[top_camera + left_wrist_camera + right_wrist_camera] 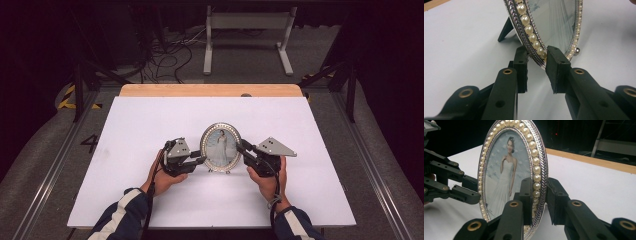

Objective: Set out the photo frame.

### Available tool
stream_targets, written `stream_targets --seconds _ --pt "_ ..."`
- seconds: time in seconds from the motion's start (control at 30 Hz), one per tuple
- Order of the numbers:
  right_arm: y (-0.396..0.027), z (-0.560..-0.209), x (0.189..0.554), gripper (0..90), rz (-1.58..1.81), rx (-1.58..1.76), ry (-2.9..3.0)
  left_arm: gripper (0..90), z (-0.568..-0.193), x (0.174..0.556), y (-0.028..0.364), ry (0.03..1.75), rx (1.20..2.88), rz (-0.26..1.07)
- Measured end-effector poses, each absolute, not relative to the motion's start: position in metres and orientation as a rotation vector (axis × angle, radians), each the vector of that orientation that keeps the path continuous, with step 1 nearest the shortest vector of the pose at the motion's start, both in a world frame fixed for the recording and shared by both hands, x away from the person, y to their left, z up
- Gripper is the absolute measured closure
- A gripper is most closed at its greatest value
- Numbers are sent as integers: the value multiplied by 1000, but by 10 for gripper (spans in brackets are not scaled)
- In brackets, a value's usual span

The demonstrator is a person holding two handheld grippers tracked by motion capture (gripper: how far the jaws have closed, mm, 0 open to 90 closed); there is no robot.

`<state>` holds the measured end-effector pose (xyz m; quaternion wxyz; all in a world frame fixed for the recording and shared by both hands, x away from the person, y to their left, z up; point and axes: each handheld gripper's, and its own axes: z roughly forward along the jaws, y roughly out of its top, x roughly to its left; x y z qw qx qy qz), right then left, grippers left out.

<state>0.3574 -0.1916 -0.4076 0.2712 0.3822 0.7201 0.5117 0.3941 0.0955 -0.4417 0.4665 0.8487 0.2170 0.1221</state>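
An oval silver picture frame (220, 146) with a pearl border stands upright on the white board (150, 120), holding a photo of a person in a white dress. My left gripper (202, 160) is shut on the frame's lower left rim; in the left gripper view its pads (536, 62) clamp the beaded edge of the frame (549, 22). My right gripper (241, 148) is shut on the frame's right rim, one pad in front of the frame (506, 170) and one behind (539, 192). The left gripper (474, 188) shows across the frame in the right gripper view.
The frame's dark rear prop (505, 30) and a small ball foot (577, 51) rest on the board. A wooden table edge (210, 90) runs along the far side. Beyond it lie floor cables (165, 55) and a grey metal stand (247, 30).
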Motion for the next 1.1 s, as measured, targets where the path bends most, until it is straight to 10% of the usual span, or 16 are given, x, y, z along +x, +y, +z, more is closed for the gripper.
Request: stream_targets --seconds 1.1 --pt "-185 -408 354 661 1224 946 2032 597 -431 385 95 511 2047 423"
